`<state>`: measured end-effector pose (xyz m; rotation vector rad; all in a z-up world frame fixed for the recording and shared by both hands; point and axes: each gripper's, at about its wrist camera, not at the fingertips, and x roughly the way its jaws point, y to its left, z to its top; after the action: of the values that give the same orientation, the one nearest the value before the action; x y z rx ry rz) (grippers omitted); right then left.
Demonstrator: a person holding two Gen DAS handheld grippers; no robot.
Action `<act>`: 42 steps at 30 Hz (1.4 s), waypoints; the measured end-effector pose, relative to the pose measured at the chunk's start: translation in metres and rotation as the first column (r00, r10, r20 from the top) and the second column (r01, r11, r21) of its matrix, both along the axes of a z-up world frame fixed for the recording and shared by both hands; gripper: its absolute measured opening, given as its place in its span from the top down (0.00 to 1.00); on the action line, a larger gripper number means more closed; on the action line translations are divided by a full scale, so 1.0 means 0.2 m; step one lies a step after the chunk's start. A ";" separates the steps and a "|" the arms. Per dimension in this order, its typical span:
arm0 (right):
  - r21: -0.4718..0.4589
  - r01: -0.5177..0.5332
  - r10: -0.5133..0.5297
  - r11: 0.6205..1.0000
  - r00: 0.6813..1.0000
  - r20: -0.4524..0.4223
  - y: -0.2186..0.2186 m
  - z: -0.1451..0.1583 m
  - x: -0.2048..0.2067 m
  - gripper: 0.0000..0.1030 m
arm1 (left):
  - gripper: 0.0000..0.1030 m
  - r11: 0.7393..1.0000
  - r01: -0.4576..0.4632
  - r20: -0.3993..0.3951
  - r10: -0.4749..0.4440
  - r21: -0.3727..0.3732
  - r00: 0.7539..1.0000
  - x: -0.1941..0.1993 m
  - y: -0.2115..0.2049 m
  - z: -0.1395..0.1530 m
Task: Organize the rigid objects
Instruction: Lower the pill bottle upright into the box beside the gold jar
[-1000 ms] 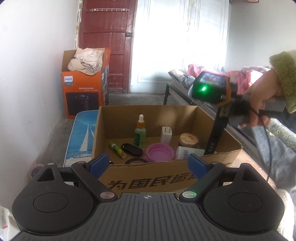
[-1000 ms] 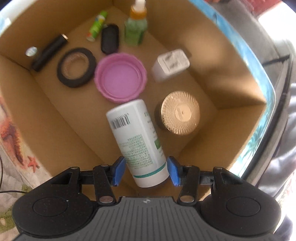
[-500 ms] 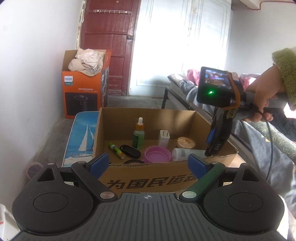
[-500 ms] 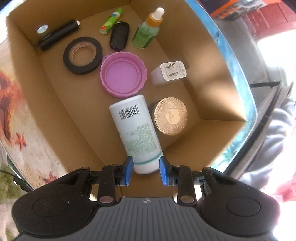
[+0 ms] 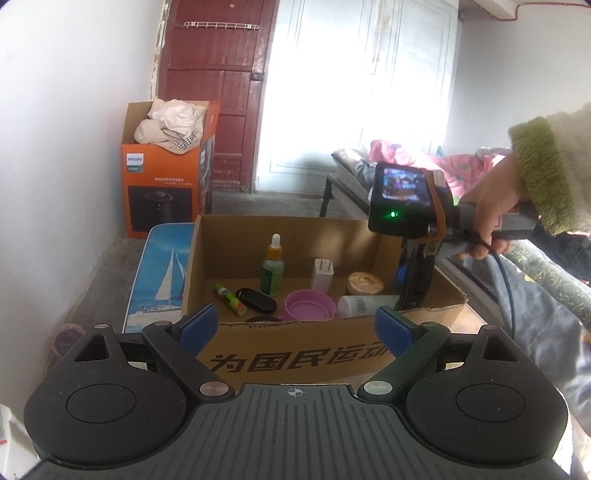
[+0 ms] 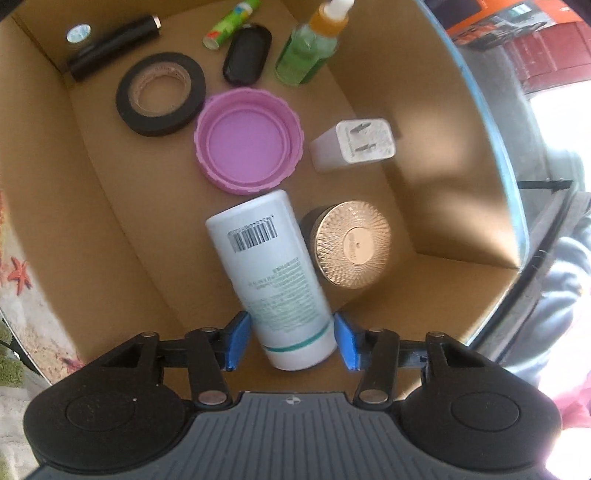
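The right gripper (image 6: 291,341) pointed down into the cardboard box (image 6: 110,236), jaws spread on either side of the white bottle (image 6: 271,273) with a gap at each pad, so not pinching it. The bottle lay on its side on the box floor, capped end nearest the gripper, barcode end just short of the pink lid (image 6: 248,142). The gold-topped jar (image 6: 351,249) sat just to the right of the bottle, touching or nearly so. The white charger plug (image 6: 352,149) stood farther back on the right. Black tape roll (image 6: 160,92), black oval case (image 6: 246,53), green dropper bottle (image 6: 310,51), green glue stick (image 6: 231,24) and black tube (image 6: 110,46) lay along the far end.

The left gripper (image 5: 295,328) hung outside the box at its near wall (image 5: 295,354), jaws wide apart, holding nothing. From the left wrist view, the right gripper (image 5: 410,280) reached in at the box's right end, held by the person's right hand (image 5: 491,218). An orange carton (image 5: 166,184) stood against the far left wall.
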<state>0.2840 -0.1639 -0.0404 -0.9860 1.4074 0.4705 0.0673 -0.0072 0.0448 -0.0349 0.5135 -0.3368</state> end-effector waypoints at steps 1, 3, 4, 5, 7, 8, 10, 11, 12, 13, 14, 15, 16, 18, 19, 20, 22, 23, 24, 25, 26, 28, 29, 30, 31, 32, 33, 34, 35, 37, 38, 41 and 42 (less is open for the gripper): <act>0.002 -0.009 0.009 1.000 1.000 -0.003 -0.01 -0.02 0.00 0.42 | 0.10 1.000 0.002 -0.002 -0.002 0.001 1.000 0.01 0.00 0.00; 0.003 -0.010 0.010 1.000 1.000 -0.011 -0.02 -0.05 0.02 0.38 | 0.10 1.000 0.003 -0.005 -0.003 0.004 1.000 0.02 -0.01 -0.01; 0.003 -0.007 0.007 1.000 1.000 -0.019 -0.03 -0.07 0.03 0.38 | 0.10 1.000 0.003 -0.007 -0.003 0.005 1.000 0.02 -0.02 -0.01; 0.002 0.001 -0.001 1.000 1.000 -0.028 -0.04 -0.10 0.03 0.39 | 0.10 1.000 0.004 -0.008 -0.004 0.005 1.000 0.03 -0.02 -0.01; 0.012 0.013 -0.012 1.000 0.999 -0.031 -0.05 -0.13 0.04 0.40 | 0.10 1.000 0.005 -0.012 -0.005 0.006 1.000 0.03 -0.02 -0.01; 0.026 -0.005 0.006 1.000 0.999 -0.033 -0.06 -0.12 0.05 0.41 | 0.10 1.000 0.004 -0.013 -0.004 0.007 1.000 0.04 -0.03 -0.02; 0.045 -0.011 0.012 0.999 0.999 -0.035 -0.07 -0.10 0.04 0.43 | 0.10 1.000 0.002 -0.017 -0.002 0.008 1.000 0.04 -0.03 -0.02; 0.041 -0.025 0.027 0.999 0.999 -0.039 -0.07 -0.09 0.03 0.43 | 0.10 1.000 0.002 -0.018 -0.002 0.008 1.000 0.04 -0.03 -0.02; 0.042 -0.043 0.044 0.998 0.998 -0.033 -0.08 -0.07 0.02 0.43 | 0.10 1.000 0.002 -0.017 -0.002 0.007 1.000 0.04 -0.03 -0.02; 0.039 -0.056 0.057 0.998 0.998 -0.026 -0.08 -0.05 0.01 0.43 | 0.10 1.000 0.003 -0.016 -0.003 0.007 1.000 0.04 -0.03 -0.01; 0.035 -0.066 0.067 0.997 0.998 -0.020 -0.07 -0.02 0.01 0.44 | 0.10 1.000 0.003 -0.015 -0.003 0.007 1.000 0.04 -0.03 -0.01; 0.030 -0.083 0.083 0.996 0.996 -0.015 -0.07 0.01 0.00 0.44 | 0.10 1.000 0.003 -0.014 -0.003 0.007 1.000 0.03 -0.04 -0.01; 0.020 -0.111 0.111 0.994 0.994 -0.006 -0.05 0.04 -0.01 0.44 | 0.10 1.000 0.005 -0.012 -0.004 0.006 1.000 0.03 -0.04 -0.01; -0.011 -0.172 0.172 0.985 0.985 0.002 0.00 0.11 -0.03 0.44 | 0.10 1.000 0.005 -0.009 -0.005 0.003 1.000 0.02 -0.04 -0.01; -0.024 -0.193 0.193 0.981 0.981 0.000 0.01 0.15 -0.04 0.44 | 0.10 1.000 0.004 -0.008 -0.004 0.000 1.000 0.02 -0.04 0.00; -0.035 -0.207 0.207 0.978 0.978 -0.006 0.02 0.18 -0.04 0.45 | 0.10 1.000 0.003 -0.008 -0.003 -0.004 1.000 0.02 -0.04 0.00; -0.061 -0.232 0.231 0.971 0.973 -0.013 0.05 0.22 -0.06 0.45 | 0.10 1.000 0.001 -0.010 -0.001 -0.013 1.000 0.02 -0.03 0.00; -0.071 -0.243 0.241 0.968 0.970 -0.023 0.05 0.23 -0.07 0.45 | 0.10 1.000 0.002 -0.011 -0.002 -0.018 1.000 0.01 -0.03 0.00; -0.076 -0.252 0.250 0.965 0.968 -0.032 0.06 0.25 -0.07 0.45 | 0.10 1.000 0.003 -0.010 -0.003 -0.021 1.000 0.01 -0.03 0.00; -0.080 -0.252 0.250 0.964 0.967 -0.038 0.08 0.26 -0.08 0.45 | 0.10 1.000 0.004 -0.009 -0.004 -0.023 1.000 0.00 -0.03 0.00; -0.089 -0.257 0.254 0.962 0.966 -0.046 0.09 0.25 -0.08 0.45 | 0.10 1.000 0.004 -0.008 -0.004 -0.024 1.000 0.00 -0.03 0.00; -0.104 -0.282 0.278 0.954 0.959 -0.049 0.11 0.25 -0.10 0.45 | 0.10 1.000 0.004 -0.006 -0.004 -0.023 1.000 -0.01 -0.02 0.01; -0.112 -0.281 0.277 0.953 0.959 -0.052 0.13 0.22 -0.12 0.45 | 0.10 1.000 0.003 -0.005 -0.003 -0.023 1.000 -0.01 -0.02 0.01; -0.118 -0.282 0.277 0.952 0.959 -0.056 0.13 0.19 -0.14 0.45 | 0.10 1.000 0.000 -0.004 0.000 -0.024 1.000 -0.01 -0.02 0.01; -0.127 -0.291 0.286 0.948 0.956 -0.062 0.13 0.19 -0.14 0.46 | 0.10 1.000 -0.002 -0.004 0.001 -0.025 1.000 -0.01 -0.01 0.01; -0.133 -0.309 0.302 0.942 0.951 -0.071 0.12 0.17 -0.15 0.46 | 0.10 1.000 -0.004 -0.004 0.004 -0.027 1.000 -0.01 -0.01 0.01; -0.141 -0.328 0.319 0.934 0.944 -0.082 0.13 0.17 -0.15 0.46 | 0.10 1.000 -0.008 -0.006 0.008 -0.029 1.000 -0.01 0.00 0.01; -0.149 -0.340 0.329 0.928 0.939 -0.097 0.13 0.17 -0.16 0.46 | 0.10 0.999 -0.011 -0.007 0.011 -0.031 1.000 -0.01 0.00 0.01; -0.149 -0.349 0.335 0.925 0.935 -0.113 0.13 0.16 -0.15 0.46 | 0.10 0.999 -0.014 -0.008 0.013 -0.034 1.000 -0.01 0.00 0.01; -0.154 -0.358 0.340 0.921 0.931 -0.133 0.13 0.16 -0.15 0.46 | 0.10 0.999 -0.016 -0.012 0.015 -0.040 1.000 -0.01 0.01 0.01; -0.162 -0.363 0.344 0.917 0.929 -0.136 0.14 0.15 -0.15 0.46 | 0.10 0.999 -0.016 -0.013 0.016 -0.040 1.000 -0.01 0.01 0.01; -0.162 -0.368 0.352 0.916 0.929 -0.117 0.14 0.17 -0.13 0.45 | 0.10 0.999 -0.018 -0.015 0.017 -0.033 1.000 -0.01 0.00 0.01; -0.150 -0.365 0.351 0.919 0.929 -0.114 0.14 0.19 -0.12 0.45 | 0.10 0.999 -0.019 -0.017 0.018 -0.032 1.000 -0.01 0.00 0.01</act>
<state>0.2595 -0.1367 -0.0029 -1.3883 1.3608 0.6783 0.0662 -0.0071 0.0459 -0.0740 0.5235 -0.3271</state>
